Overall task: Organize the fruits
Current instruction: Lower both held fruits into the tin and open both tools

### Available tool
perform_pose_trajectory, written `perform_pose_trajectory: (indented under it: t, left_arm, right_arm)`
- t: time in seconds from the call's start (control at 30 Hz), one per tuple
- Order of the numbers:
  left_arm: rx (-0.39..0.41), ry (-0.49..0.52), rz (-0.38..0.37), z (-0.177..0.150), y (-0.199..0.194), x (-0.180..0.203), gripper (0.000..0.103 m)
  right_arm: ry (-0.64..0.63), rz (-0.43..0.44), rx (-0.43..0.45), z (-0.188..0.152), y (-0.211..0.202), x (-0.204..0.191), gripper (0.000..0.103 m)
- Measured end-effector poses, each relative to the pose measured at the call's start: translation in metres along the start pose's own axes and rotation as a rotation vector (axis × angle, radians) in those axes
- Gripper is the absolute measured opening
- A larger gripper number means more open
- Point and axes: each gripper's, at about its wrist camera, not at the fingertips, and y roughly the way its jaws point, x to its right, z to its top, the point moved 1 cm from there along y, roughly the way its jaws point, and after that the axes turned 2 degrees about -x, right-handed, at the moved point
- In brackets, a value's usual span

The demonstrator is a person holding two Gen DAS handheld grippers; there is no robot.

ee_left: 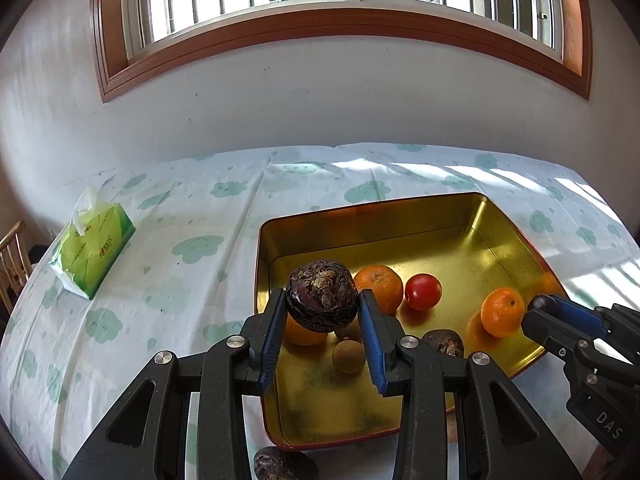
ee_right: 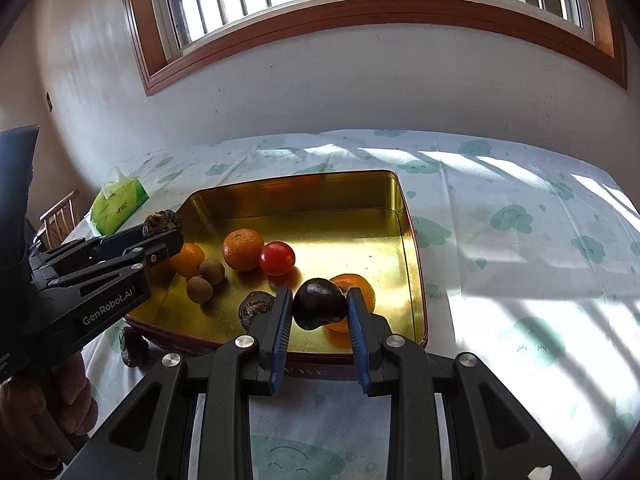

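A gold tin tray (ee_left: 460, 216) (ee_right: 320, 188) lies on the table. It holds several oranges (ee_left: 380, 286) (ee_right: 242, 249), a red tomato (ee_left: 423, 291) (ee_right: 277, 258), two small brown fruits (ee_right: 199, 289) and a dark wrinkled fruit (ee_right: 254, 309). My left gripper (ee_left: 322, 304) is shut on a dark wrinkled fruit (ee_left: 321, 296) above the tray's near left part; it also shows in the right wrist view (ee_right: 162, 226). My right gripper (ee_right: 319, 310) is shut on a smooth dark fruit (ee_right: 319, 308) above the tray's near edge; it also shows in the left wrist view (ee_left: 540, 308).
A green tissue pack (ee_left: 94, 252) (ee_right: 120, 202) lies at the table's left. Another dark wrinkled fruit (ee_left: 280, 464) (ee_right: 134, 346) lies on the cloth just outside the tray's near left corner. A wooden chair (ee_left: 14, 264) stands beyond the left edge. A wall with a window is behind.
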Motion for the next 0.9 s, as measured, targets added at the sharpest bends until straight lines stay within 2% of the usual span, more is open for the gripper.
perform_pose_trajectory:
  t: [0.3, 0.47, 0.57, 0.63, 0.7, 0.9]
  left_arm:
    - [-0.016, -0.003, 0.013, 0.002, 0.014, 0.0, 0.038]
    - [-0.028, -0.018, -0.007, 0.003, 0.02, -0.004, 0.039]
    - [-0.016, -0.024, -0.012, 0.005, 0.019, -0.006, 0.044]
    - [-0.003, -0.02, -0.007, 0.006, 0.018, -0.006, 0.05]
    - [0.013, -0.017, -0.001, 0.007, 0.015, -0.006, 0.06]
    - [0.031, -0.016, -0.001, 0.009, 0.009, -0.006, 0.064]
  right_arm:
    - [-0.01, 0.0, -0.007, 0.004, 0.012, -0.001, 0.026]
    - [-0.011, -0.007, 0.005, 0.006, 0.015, 0.0, 0.027]
    - [-0.02, -0.014, 0.016, 0.009, 0.014, -0.001, 0.03]
    - [-0.025, -0.018, 0.023, 0.01, 0.013, -0.002, 0.035]
    - [-0.021, -0.01, 0.036, 0.01, 0.009, -0.001, 0.035]
    - [0.004, 0.022, 0.074, 0.001, -0.016, -0.002, 0.035]
